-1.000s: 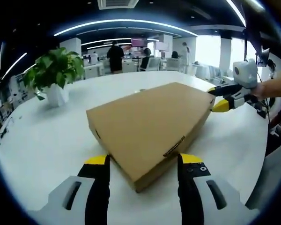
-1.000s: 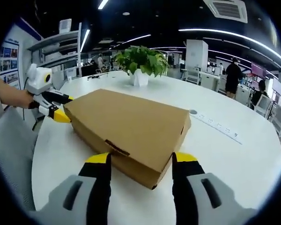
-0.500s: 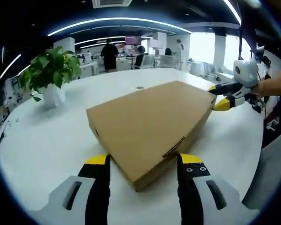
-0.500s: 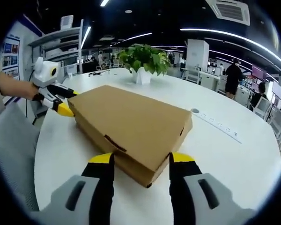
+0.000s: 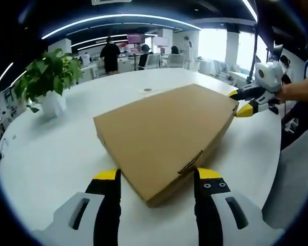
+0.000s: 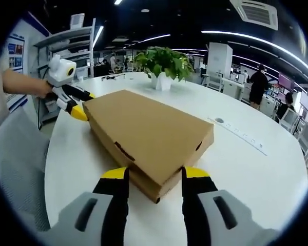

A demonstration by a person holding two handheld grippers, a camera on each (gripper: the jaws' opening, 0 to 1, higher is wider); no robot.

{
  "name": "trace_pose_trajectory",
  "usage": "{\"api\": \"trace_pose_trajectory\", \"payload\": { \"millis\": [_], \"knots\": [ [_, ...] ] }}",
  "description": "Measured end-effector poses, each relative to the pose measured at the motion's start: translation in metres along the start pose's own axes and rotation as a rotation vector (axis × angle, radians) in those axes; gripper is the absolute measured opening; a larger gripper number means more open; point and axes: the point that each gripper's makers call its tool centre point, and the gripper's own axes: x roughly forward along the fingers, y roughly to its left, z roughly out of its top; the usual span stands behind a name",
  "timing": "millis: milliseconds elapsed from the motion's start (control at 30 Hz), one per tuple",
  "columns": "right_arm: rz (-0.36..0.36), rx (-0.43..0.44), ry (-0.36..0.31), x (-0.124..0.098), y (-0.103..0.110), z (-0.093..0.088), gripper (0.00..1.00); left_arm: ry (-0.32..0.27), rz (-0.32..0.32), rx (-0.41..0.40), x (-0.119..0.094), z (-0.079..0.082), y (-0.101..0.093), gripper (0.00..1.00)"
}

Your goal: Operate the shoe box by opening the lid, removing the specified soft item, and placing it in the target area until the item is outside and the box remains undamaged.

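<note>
Right gripper view has closed in on the shoe box (image 6: 149,138) over the last second, so its near corner now sits between the right gripper (image 6: 149,179) jaws, spread and apparently not yet clamped. Lid remains shut on the table (image 6: 256,174). At ten o'clock, the left gripper (image 6: 81,105) brackets the far corner, parted.

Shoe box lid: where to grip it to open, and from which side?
Grip the lid's front flap at the tuck tab, coming in low from the long front edge and lifting up. The box lies flat and closed on the table, and the tab sits mid-edge, probably opposite the hinge. Both grippers, left and right, straddle end corners, off the tab.
</note>
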Motion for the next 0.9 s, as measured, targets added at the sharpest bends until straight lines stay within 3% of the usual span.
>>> {"api": "trace_pose_trajectory", "payload": {
  "millis": [900],
  "knots": [
    [0.045,0.054,-0.023,-0.013,0.061,-0.002,0.3,0.079,-0.114,0.09,-0.026,-0.021,0.018,0.57]
  ]
}}
